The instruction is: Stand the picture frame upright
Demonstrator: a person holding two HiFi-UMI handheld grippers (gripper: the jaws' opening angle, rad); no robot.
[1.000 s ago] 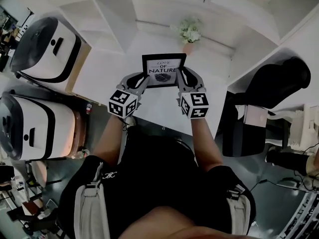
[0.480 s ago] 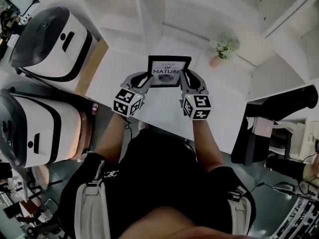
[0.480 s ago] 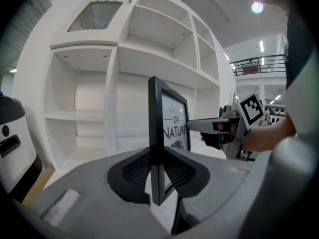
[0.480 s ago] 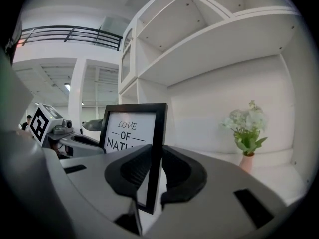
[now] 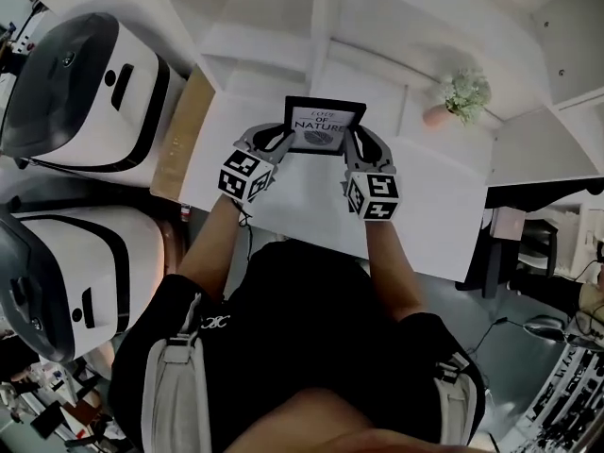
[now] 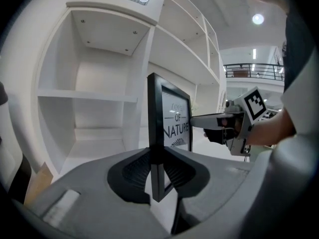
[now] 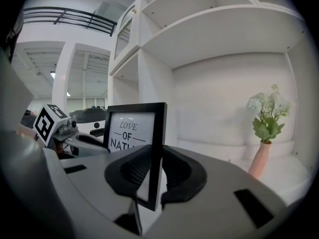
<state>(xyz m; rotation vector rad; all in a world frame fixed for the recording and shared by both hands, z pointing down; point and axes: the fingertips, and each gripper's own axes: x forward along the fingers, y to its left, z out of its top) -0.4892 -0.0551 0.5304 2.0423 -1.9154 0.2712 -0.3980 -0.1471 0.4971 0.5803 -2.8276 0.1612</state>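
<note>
Left tool (image 5: 279, 141) clamps the picture frame (image 5: 325, 126) by its left edge, and the right tool (image 5: 356, 141) clamps its right edge. The frame is upright at upper centre of the head view, over the white surface (image 5: 311, 206). A potted plant (image 5: 461, 97) stands at upper right.

A pink vase (image 5: 436, 116) of white flowers stood ahead of me to the right, at the back of the white tabletop (image 5: 429, 206) and under a shelf of the white shelving unit (image 5: 283, 26). On my left sat a large white-and-black pod-shaped machine (image 5: 71, 92), beside the table's wooden end panel (image 5: 184, 135), with a second pod (image 5: 57, 272) nearer to me. A dark balcony railing (image 6: 251, 71) ran high across the hall beyond.
</note>
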